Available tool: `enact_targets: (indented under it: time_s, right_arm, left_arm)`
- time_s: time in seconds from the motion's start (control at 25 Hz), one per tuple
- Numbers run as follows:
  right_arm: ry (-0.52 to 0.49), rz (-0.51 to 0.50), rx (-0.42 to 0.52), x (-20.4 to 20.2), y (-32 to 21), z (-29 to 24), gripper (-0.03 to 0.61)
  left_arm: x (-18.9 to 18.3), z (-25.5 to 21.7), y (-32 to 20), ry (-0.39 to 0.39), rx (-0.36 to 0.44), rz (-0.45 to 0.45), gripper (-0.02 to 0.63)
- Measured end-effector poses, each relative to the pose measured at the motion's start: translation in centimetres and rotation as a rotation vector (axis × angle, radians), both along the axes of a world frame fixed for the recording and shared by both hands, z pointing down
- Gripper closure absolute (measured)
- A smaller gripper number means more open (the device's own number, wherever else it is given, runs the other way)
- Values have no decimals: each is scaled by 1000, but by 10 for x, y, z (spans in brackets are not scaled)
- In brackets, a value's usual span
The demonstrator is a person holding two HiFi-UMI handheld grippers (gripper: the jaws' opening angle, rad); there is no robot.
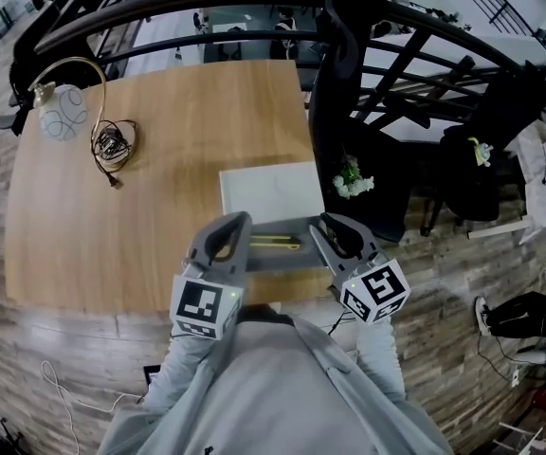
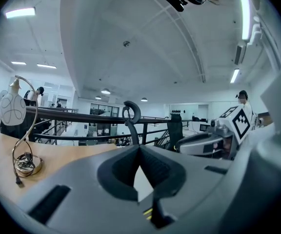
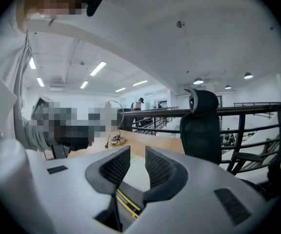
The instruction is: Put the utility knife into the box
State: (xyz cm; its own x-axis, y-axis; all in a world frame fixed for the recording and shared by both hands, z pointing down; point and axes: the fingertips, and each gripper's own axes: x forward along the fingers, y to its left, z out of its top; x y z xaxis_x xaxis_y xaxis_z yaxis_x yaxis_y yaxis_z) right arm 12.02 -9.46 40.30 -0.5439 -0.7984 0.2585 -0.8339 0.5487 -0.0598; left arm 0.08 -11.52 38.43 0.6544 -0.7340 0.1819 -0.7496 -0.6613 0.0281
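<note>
- The left gripper [image 2: 140,149] has its jaws together at the tips, with nothing between them.
- The right gripper [image 3: 137,156] holds its jaws apart and empty; a white surface shows through the gap.
- The utility knife [image 1: 275,243], dark with yellow trim, lies low between the two grippers, just short of the white box [image 1: 271,190] and outside it.
- The box sits just beyond the jaw tips on a light wooden table [image 1: 159,93].
- Well beyond the left gripper, off to its left, stand a round white lamp [image 1: 60,114] with a curved brass-coloured neck and a coiled cable [image 1: 112,145].
- Beyond the right gripper stands a black office chair [image 1: 349,112], then a curved black railing [image 1: 207,1].
- Wood-plank floor [image 1: 444,273] surrounds the table.
</note>
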Motion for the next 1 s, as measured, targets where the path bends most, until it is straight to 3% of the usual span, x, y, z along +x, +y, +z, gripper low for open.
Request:
enact_targets:
  time_s: [0.28, 0.64, 1.0]
  right_arm:
    - [-148, 69, 90, 15, 12, -37, 518]
    - [-193, 133, 131, 27, 20, -47, 559]
    - [-187, 164, 138, 36, 24, -45, 561]
  left_arm:
    - [10, -4, 3, 5, 5, 19, 594]
    - [18, -6, 3, 7, 8, 45, 594]
    - [23, -3, 1, 10, 2, 53, 594]
